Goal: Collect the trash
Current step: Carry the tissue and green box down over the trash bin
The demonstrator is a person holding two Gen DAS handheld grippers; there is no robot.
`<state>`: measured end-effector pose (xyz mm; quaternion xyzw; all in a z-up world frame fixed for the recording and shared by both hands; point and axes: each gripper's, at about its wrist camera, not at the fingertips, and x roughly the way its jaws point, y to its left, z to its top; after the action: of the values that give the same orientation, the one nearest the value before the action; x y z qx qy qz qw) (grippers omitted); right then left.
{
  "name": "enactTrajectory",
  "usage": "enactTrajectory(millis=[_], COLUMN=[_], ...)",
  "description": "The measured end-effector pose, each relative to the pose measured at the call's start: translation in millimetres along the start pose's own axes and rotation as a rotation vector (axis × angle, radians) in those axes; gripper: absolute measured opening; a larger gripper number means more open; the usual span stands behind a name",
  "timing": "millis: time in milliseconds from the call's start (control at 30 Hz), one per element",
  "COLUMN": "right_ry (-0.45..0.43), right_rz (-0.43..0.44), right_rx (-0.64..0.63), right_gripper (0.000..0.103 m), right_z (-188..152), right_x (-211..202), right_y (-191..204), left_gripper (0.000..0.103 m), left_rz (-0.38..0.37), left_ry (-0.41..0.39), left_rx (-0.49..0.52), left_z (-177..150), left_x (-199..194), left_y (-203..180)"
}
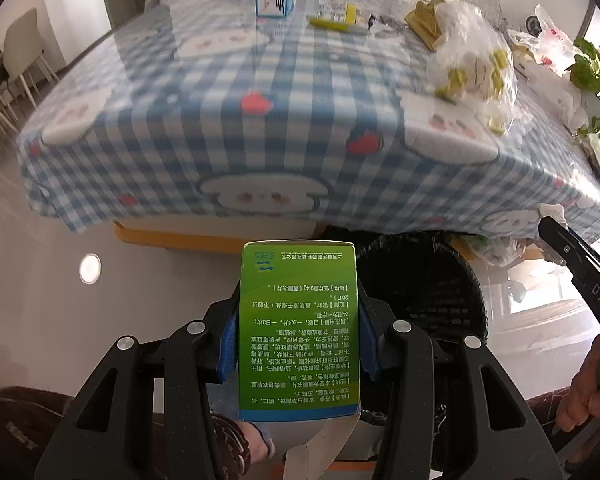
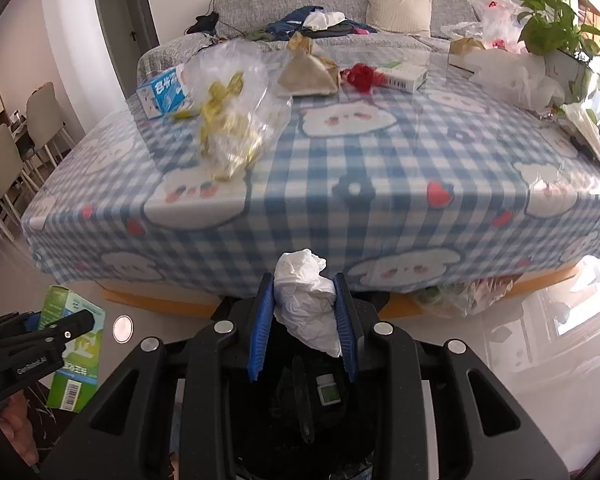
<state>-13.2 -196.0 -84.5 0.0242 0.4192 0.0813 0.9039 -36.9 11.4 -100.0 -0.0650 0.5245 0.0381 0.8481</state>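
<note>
My left gripper [image 1: 298,300] is shut on a green medicine box [image 1: 298,328] and holds it in front of the table's near edge, left of a black woven trash bin [image 1: 420,280]. The box also shows at lower left in the right wrist view [image 2: 70,344]. My right gripper [image 2: 305,312] is shut on a crumpled white tissue [image 2: 306,300] directly above the black bin [image 2: 320,400], which holds a small bottle. The right gripper shows at the right edge of the left wrist view [image 1: 568,248].
A table with a blue checked cloth [image 2: 340,184] carries a clear bag of yellow wrappers [image 2: 228,112], a blue box [image 2: 162,94], a paper bag [image 2: 310,72], red scraps [image 2: 362,76], a white carton [image 2: 406,74] and a plant [image 2: 556,28]. A sofa stands behind, chairs at left.
</note>
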Motion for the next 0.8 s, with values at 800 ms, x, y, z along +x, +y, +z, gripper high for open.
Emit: enactTrajectory(millis=[800], right_ry=[0.111], right_rz=[-0.032], right_rx=[-0.02], right_gripper=[0.028], right_z=[-68], right_x=[55], right_y=[10], left_gripper=[0.046], left_rz=[0.033], left_ry=[0.011], left_rx=[-0.012], left_z=[-35], left_x=[60], left_y=[15])
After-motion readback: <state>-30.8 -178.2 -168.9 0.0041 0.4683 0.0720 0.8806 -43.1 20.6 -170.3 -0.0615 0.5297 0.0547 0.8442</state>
